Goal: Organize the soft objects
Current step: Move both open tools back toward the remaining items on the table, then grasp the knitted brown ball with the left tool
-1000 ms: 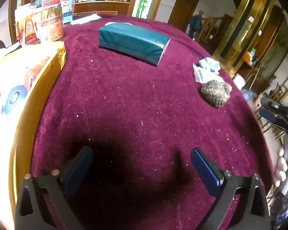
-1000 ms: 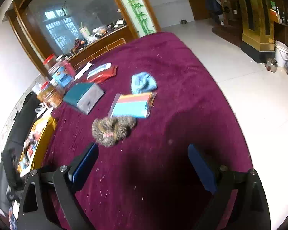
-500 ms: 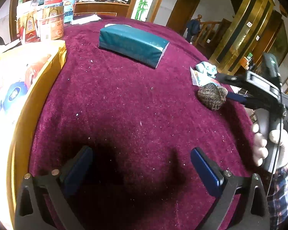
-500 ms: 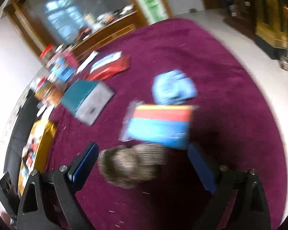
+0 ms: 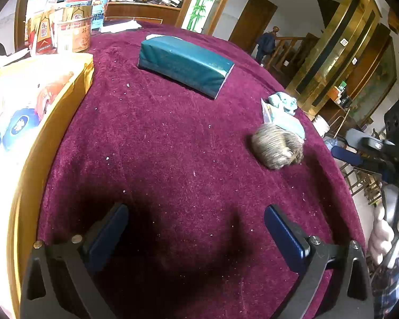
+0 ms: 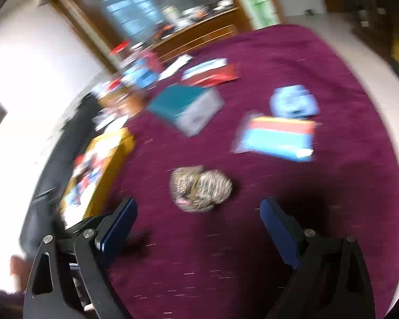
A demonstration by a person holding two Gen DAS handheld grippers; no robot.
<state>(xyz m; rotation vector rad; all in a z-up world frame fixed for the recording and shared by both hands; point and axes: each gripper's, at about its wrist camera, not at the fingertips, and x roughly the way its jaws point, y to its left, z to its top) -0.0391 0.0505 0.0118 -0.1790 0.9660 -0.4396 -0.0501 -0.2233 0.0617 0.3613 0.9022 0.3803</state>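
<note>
- While the right view is pretty blurry, the big round surface (image 5: 173,164) under its maroon cloth fills both views.
- yellow box (image 5: 40,111) sits at its left edge.
- teal tissue pack (image 5: 185,67) lies toward the far side.
- flat blue-and-red packet (image 6: 279,138) is just beyond the knit bundle, with a light blue cloth (image 6: 294,102) behind it.
- brown knit bundle (image 6: 200,191) lies on the cloth ahead of the right gripper (image 6: 198,222), fingers spread wide, nothing between them.
- left gripper (image 5: 196,228) hovers over bare cloth, fingers spread, empty.
</note>
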